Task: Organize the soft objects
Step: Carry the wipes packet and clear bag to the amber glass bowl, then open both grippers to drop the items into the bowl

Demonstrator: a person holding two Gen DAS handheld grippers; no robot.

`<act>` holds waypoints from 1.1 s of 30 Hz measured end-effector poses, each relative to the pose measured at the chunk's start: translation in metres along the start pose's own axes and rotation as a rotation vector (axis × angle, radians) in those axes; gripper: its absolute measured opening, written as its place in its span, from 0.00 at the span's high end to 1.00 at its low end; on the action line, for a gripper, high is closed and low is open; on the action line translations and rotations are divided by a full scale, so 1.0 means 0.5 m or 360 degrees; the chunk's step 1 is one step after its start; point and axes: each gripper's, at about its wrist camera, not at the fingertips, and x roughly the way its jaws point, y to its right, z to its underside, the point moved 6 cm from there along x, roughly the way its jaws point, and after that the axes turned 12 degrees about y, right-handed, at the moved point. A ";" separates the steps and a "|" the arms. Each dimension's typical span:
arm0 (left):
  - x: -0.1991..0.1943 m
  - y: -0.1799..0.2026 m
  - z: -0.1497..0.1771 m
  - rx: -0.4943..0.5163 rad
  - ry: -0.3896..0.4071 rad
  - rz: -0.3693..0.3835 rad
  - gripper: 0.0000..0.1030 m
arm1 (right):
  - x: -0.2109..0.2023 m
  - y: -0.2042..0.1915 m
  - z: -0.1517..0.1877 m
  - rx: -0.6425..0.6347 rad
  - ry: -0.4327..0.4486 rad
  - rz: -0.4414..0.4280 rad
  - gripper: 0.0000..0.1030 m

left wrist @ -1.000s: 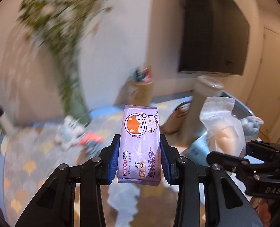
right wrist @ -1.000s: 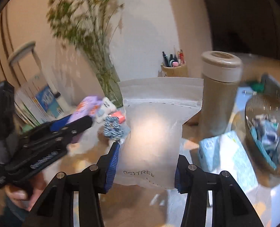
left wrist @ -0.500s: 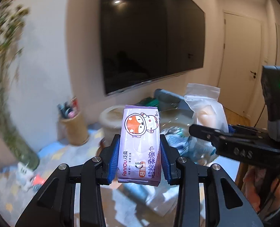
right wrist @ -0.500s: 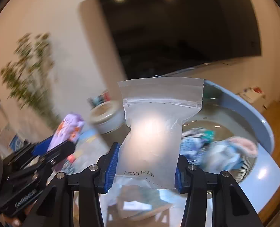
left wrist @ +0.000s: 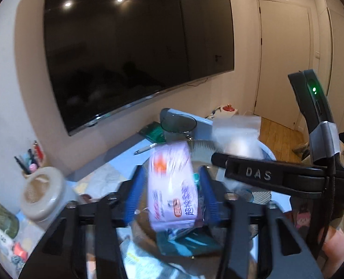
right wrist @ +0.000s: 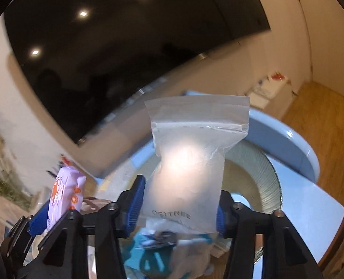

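A black TV [left wrist: 134, 53] fills the wall above a light-blue table [left wrist: 116, 160]. On the table sits a ribbed glass bowl [right wrist: 262, 181] holding teal and white soft items [right wrist: 153, 251]. A beige jar [left wrist: 44, 193] stands at the table's left, with a pen cup [left wrist: 31, 162] behind it and a dark glass [left wrist: 177, 127] farther back.

The right gripper [right wrist: 176, 207] is clamped on a clear zip bag [right wrist: 193, 162], held upright over the bowl, its seal on top. In the left view this gripper reaches in from the right, just beyond the wipes.

The left gripper [left wrist: 169, 195] has its blue pads spread wide; the purple wipes pack [left wrist: 172, 186] between them is blurred and tilted, gaps on both sides, above the bowl's contents.
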 end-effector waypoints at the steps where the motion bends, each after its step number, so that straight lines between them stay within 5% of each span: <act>1: 0.008 0.000 0.004 0.0003 -0.0012 0.0010 0.26 | 0.009 0.012 0.006 0.0028 -0.0038 0.0009 0.38; 10: -0.052 0.002 0.043 -0.0074 -0.0060 0.0078 0.23 | -0.055 0.039 0.015 0.0053 -0.0032 -0.0037 0.35; 19: -0.231 -0.112 0.089 -0.0262 -0.0022 -0.0066 0.23 | -0.155 -0.059 0.074 -0.0083 -0.0001 -0.0155 0.17; 30: -0.480 -0.405 0.265 -0.0528 -0.0092 -0.0692 0.14 | -0.197 -0.338 0.243 -0.0515 -0.0155 -0.0520 0.10; 33: -0.542 -0.506 0.348 -0.0637 -0.0139 -0.0965 0.11 | -0.183 -0.414 0.322 -0.0641 -0.0248 -0.0614 0.08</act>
